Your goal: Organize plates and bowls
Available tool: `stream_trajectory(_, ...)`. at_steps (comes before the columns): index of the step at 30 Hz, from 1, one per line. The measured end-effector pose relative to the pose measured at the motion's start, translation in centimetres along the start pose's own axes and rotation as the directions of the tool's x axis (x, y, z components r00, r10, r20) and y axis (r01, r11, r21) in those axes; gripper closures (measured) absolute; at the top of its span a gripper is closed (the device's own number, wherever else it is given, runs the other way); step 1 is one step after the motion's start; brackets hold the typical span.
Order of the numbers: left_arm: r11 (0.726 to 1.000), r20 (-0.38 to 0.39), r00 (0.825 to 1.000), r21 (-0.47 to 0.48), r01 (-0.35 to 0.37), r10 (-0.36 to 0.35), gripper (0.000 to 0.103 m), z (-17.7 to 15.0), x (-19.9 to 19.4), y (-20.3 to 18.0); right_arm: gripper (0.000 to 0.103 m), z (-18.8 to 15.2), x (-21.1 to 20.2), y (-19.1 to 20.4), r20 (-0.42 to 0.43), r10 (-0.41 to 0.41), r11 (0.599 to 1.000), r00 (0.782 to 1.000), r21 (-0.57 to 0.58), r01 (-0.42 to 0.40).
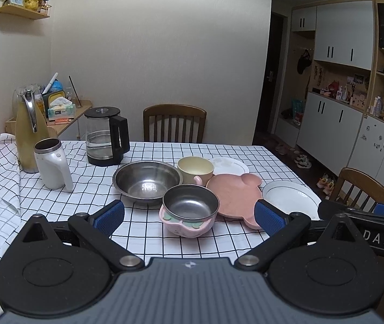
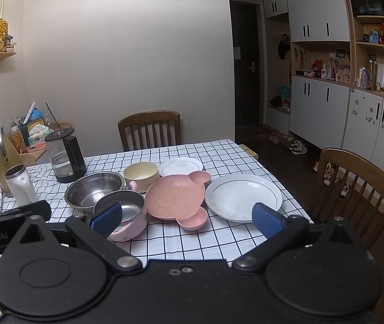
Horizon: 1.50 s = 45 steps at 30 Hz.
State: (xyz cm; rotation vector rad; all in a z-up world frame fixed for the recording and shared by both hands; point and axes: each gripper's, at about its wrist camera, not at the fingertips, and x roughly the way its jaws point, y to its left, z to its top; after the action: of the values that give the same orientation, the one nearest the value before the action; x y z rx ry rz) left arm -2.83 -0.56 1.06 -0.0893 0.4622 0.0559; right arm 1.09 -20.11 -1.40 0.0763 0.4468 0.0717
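While both jaw pairs are held released above the table's near edge, the left gripper (image 1: 189,217) is centred nearest the pink-cased steel bowl (image 1: 190,205), the right gripper (image 2: 188,217) nearer the pink mouse-eared plate (image 2: 177,195).

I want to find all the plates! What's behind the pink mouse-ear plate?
Behind the pink mouse-ear plate sit a small white plate and a yellow cup. The pink plate hides the cup's lower side.
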Motion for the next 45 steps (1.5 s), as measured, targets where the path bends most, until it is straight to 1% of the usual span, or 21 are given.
stream_trajectory(8,1.000,-0.023,1.000,-0.011,0.004,-0.004,0.000,0.0,0.2,0.3,0.000,0.0,-0.4,-0.2,0.010,0.008,1.000,1.000,0.023,-0.009)
stream_trajectory(21,1.000,-0.057,0.998,-0.021,0.005,-0.007,0.000,-0.2,0.8,0.6,0.000,-0.2,0.1,-0.1,-0.015,0.004,1.000,1.000,0.024,-0.003)
stream_trajectory(36,1.000,-0.052,0.999,-0.022,0.004,-0.005,0.000,-0.1,0.9,0.7,0.000,-0.4,0.1,0.0,-0.013,-0.005,1.000,1.000,0.015,0.005)
stream_trajectory(45,1.000,-0.062,0.998,-0.027,0.010,-0.012,0.000,-0.1,1.1,0.5,0.000,-0.3,-0.1,-0.4,-0.013,0.010,0.999,1.000,0.037,-0.009)
